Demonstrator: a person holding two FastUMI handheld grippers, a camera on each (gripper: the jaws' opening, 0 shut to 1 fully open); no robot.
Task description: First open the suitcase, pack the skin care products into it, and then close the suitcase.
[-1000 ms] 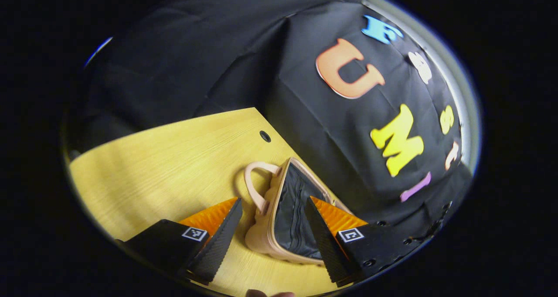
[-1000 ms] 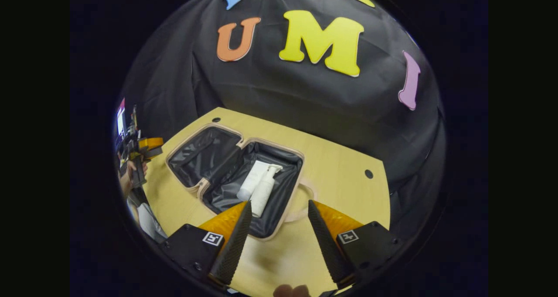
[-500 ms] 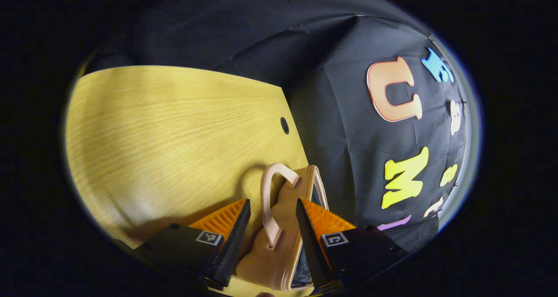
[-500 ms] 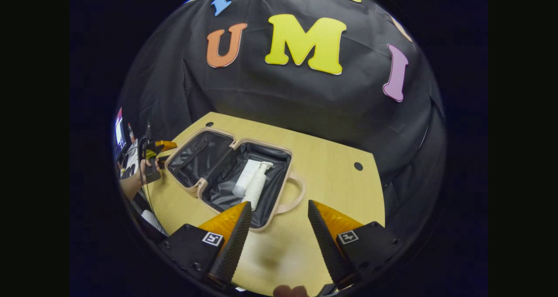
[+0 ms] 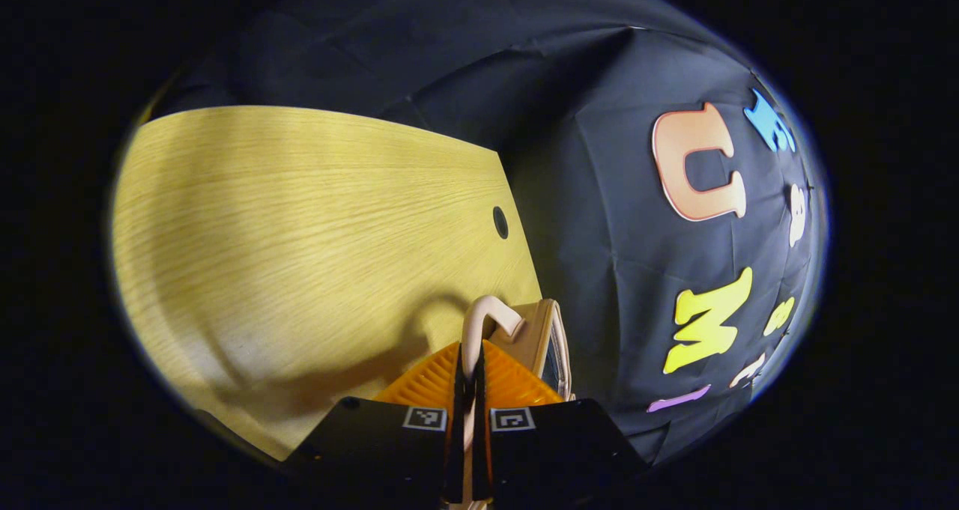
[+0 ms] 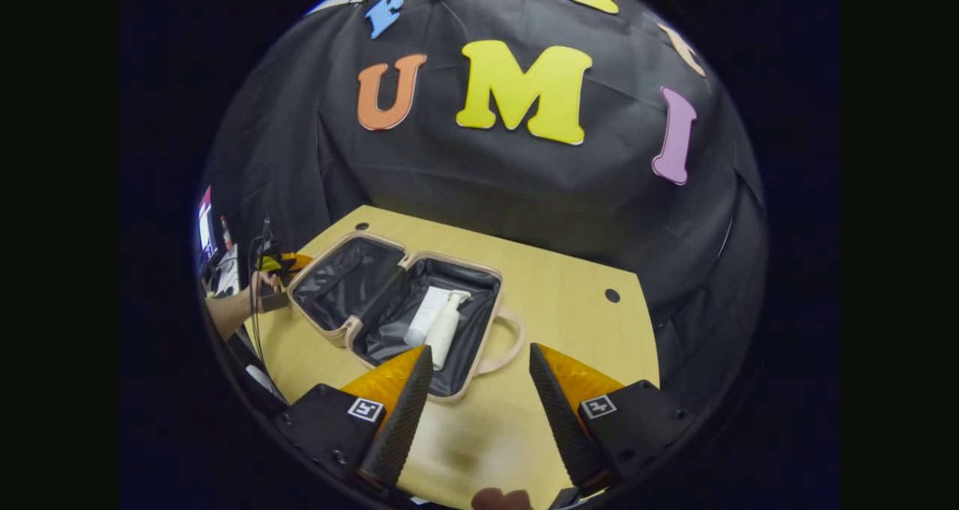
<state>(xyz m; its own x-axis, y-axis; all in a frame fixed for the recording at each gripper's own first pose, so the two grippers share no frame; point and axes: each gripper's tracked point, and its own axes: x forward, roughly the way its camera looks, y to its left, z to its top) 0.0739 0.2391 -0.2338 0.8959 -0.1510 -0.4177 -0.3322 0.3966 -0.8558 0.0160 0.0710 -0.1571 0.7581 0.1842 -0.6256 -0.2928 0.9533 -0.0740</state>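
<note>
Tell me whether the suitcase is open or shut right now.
Open. In the right gripper view the suitcase lies spread on the table, both lined halves facing up, two white bottles inside the nearer half.

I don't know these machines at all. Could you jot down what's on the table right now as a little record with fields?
Table: pale wood
Suitcase: lies open, dark lining showing
Inside it: two white bottles side by side
Left tongs: shut on the handle of the lid half
Right tongs: open, holding nothing, above the table in front of the suitcase
Step left: closing the suitcase
</note>
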